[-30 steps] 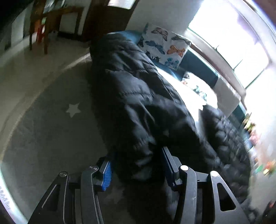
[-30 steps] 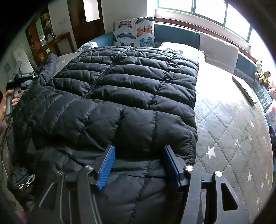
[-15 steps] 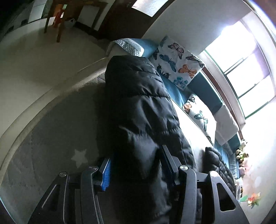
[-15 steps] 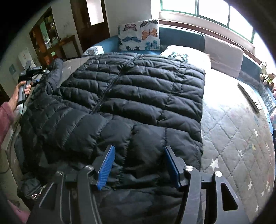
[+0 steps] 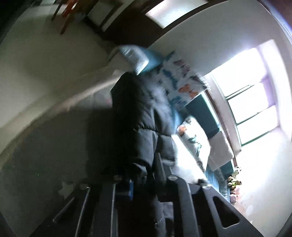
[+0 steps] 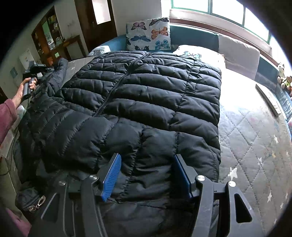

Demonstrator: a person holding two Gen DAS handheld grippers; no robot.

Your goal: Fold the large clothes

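the black puffer jacket (image 6: 146, 102) is spread on the bed (image 6: 255, 138); its sleeve (image 5: 142, 131) has just been clenched by the left hand-held gripper (image 5: 144, 180), while the right hand-held gripper (image 6: 147, 175) is held released above the hem.

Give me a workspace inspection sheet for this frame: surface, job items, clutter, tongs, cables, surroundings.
Surface: quilted star-print bed cover, bare to the jacket's right.
Job's things: black puffer jacket spread front up, zipper closed; one sleeve lifted at the far left edge.
Clutter: butterfly pillow, second pillow, flat dark bar on the bed's right.
Tongs: left tongs have just closed, pinching the sleeve; right tongs open, pads straddling jacket fabric.
Cables: dark cord at left edge.
Surroundings: window, shelf unit, soft toys.
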